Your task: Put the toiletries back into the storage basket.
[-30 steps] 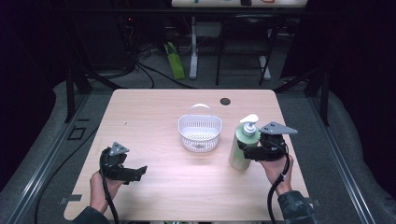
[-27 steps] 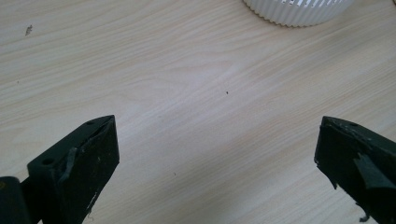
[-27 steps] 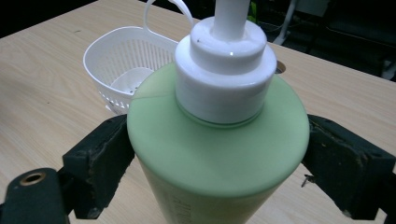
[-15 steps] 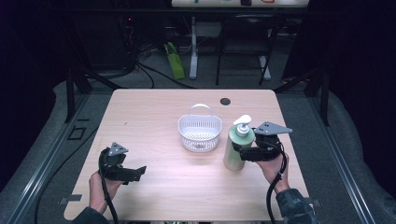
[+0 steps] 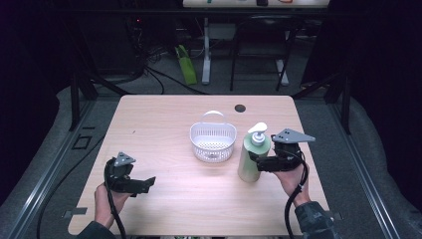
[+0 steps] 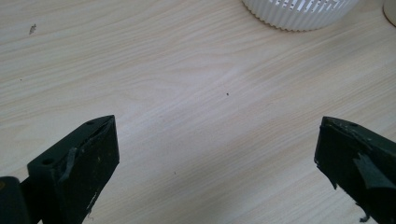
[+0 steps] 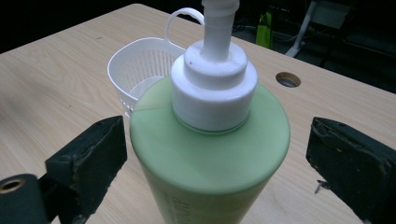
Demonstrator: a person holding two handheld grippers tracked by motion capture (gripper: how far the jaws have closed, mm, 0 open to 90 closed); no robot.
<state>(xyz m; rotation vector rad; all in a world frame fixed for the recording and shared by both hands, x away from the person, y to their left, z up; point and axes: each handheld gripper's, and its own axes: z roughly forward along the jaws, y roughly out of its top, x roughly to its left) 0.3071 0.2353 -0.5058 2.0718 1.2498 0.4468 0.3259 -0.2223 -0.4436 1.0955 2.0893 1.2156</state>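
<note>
A green pump bottle point(image 5: 250, 158) with a white pump head stands upright on the wooden table, just right of a white slotted basket point(image 5: 200, 138). My right gripper point(image 5: 259, 162) is open, its jaws on either side of the bottle's shoulder with small gaps on both sides. In the right gripper view the bottle point(image 7: 210, 154) sits between the jaws of the right gripper point(image 7: 217, 140), with the basket point(image 7: 135, 65) behind it. My left gripper point(image 5: 145, 184) is open over bare table at the front left. In its own view the left gripper point(image 6: 215, 135) holds nothing, and the basket's edge point(image 6: 299, 11) is at the top.
The table point(image 5: 159, 124) has a round cable hole point(image 5: 240, 108) near its far edge, behind the basket. The basket looks empty and has a small handle loop at its back. Dark floor, cables and stand legs lie beyond the table.
The right gripper and the bottle shifted a little to the left, closer to the basket. The left gripper stayed in place.
</note>
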